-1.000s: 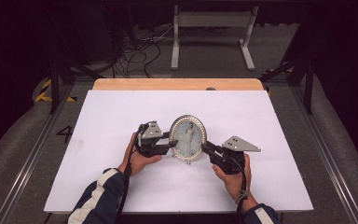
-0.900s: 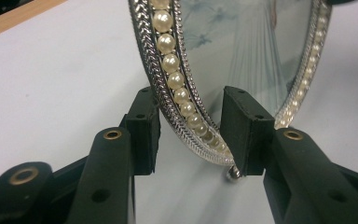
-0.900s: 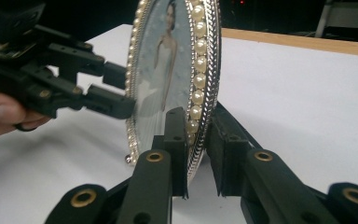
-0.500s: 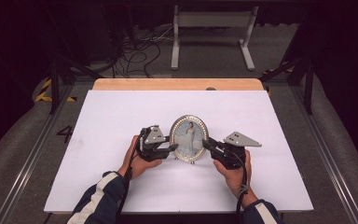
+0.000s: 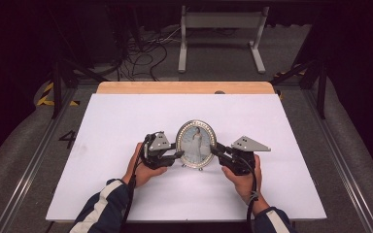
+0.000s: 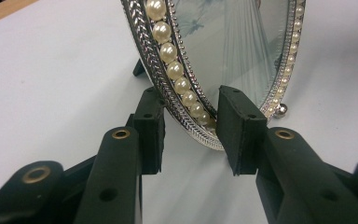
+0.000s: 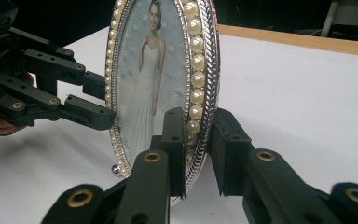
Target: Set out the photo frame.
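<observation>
Standing upright near the middle of the white table point(image 5: 126, 121), an oval picture frame point(image 5: 195, 143) — ribbed silver metal ringed with glossy pearls — sits between both grippers. The left gripper point(image 6: 193, 128) straddles its lower edge, jaws just closing, pads apart from it; the right gripper point(image 7: 200, 149) pinches the opposite rim.

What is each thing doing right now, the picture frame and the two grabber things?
Picture frame: standing upright on the white table, rim between both grippers' jaws.
Left gripper: jaws either side of the frame's pearl rim, have just been closing, a gap showing at the pads.
Right gripper: shut on the frame's edge.
</observation>
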Motion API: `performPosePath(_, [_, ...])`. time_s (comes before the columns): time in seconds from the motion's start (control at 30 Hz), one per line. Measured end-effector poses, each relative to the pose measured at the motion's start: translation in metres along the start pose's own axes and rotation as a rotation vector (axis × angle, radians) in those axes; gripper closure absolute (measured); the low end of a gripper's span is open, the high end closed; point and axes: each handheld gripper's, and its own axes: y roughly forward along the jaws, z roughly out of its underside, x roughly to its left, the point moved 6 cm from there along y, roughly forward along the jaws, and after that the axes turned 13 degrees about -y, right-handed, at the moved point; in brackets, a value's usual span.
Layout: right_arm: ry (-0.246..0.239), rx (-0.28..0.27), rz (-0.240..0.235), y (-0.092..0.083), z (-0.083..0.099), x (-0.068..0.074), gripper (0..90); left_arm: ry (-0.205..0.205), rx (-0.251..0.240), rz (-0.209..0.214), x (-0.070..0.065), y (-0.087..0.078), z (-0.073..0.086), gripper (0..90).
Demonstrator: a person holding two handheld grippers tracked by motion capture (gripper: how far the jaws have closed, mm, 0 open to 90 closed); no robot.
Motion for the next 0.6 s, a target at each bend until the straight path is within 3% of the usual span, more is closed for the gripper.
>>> performPosePath(0.3, [-0.017,0.013,-0.002,0.0024,0.0001,-0.0008,75.5,0.000,0.003,-0.019,-0.0027,-0.0025,0.0022,63.3])
performPosePath(0.6, [-0.035,0.022,-0.002,0.0031,0.0007,0.0006,74.6,0.000,-0.005,-0.011,-0.0019,-0.0023,0.0028,63.4])
